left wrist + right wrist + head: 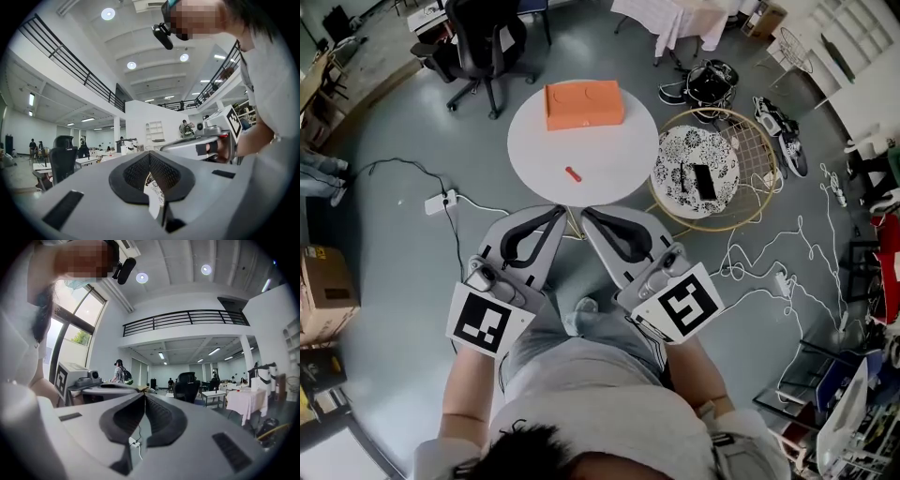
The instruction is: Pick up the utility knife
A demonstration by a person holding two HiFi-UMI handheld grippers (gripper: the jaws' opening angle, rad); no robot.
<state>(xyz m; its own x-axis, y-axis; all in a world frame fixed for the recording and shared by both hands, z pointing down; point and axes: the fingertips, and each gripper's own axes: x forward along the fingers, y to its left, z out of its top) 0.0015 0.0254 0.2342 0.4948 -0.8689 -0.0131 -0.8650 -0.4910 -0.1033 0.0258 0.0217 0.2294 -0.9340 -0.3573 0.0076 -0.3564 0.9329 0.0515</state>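
The utility knife (573, 173) is a small red piece lying on the near part of a round white table (534, 155). Both grippers are held close to the body, below the table's near edge, pointing up and forward. My left gripper (560, 213) is shut with nothing in it, and its black pads (140, 171) meet at the tips. My right gripper (586, 214) is also shut and empty, its pads (159, 416) closed together. The knife shows in neither gripper view; those look across a large hall. Each gripper appears in the other's view: the right gripper (206, 143) and the left gripper (93, 385).
An orange box (584, 103) sits at the table's far side. A black office chair (487, 42) stands behind it. A gold wire side table (764, 159) with a patterned top is to the right. A power strip (441, 200) and cables lie on the floor. A cardboard box (326, 291) is far left.
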